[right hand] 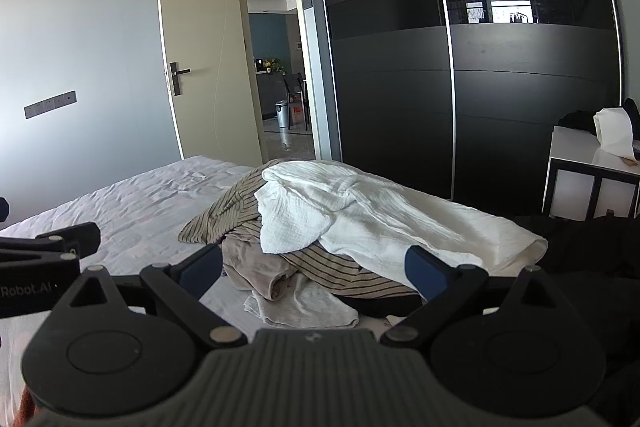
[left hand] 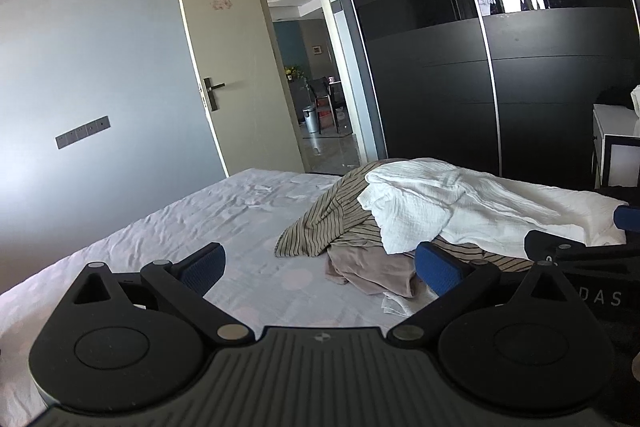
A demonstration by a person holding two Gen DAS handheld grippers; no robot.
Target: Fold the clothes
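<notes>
Both claws stand wide and hold nothing; the left claw (left hand: 320, 263) hangs above the bedsheet just short of the heap, and the right claw (right hand: 314, 267) points at the heap's near edge, with cloth showing between its pads but not pinched. The clothes (right hand: 320, 227) lie in a loose pile on the bed (left hand: 160, 227), towards its far side near the dark wardrobe (left hand: 440, 67).

The step in hand looks like picking one garment out of the pile; the white garment (right hand: 360, 215) lies on top, so it is the sensible first choice; taking a lower piece would drag the rest along. It would be best to nip a single free edge or corner, lift it clear, and spread it on the bare sheet to the left, where there is room; a grab into the middle risks catching two layers at once.

The white garment is a crinkled, gauzy weave, soft and bulky, thrown in broad folds; under it the striped garment (left hand: 320, 223) is thin tan cloth with fine dark lines, draped and limp; the beige piece (right hand: 256, 271) looks smooth and bunched; a pale grey cloth (right hand: 304, 307) lies flat at the front; the sheet is wrinkled, with faint round spots.
</notes>
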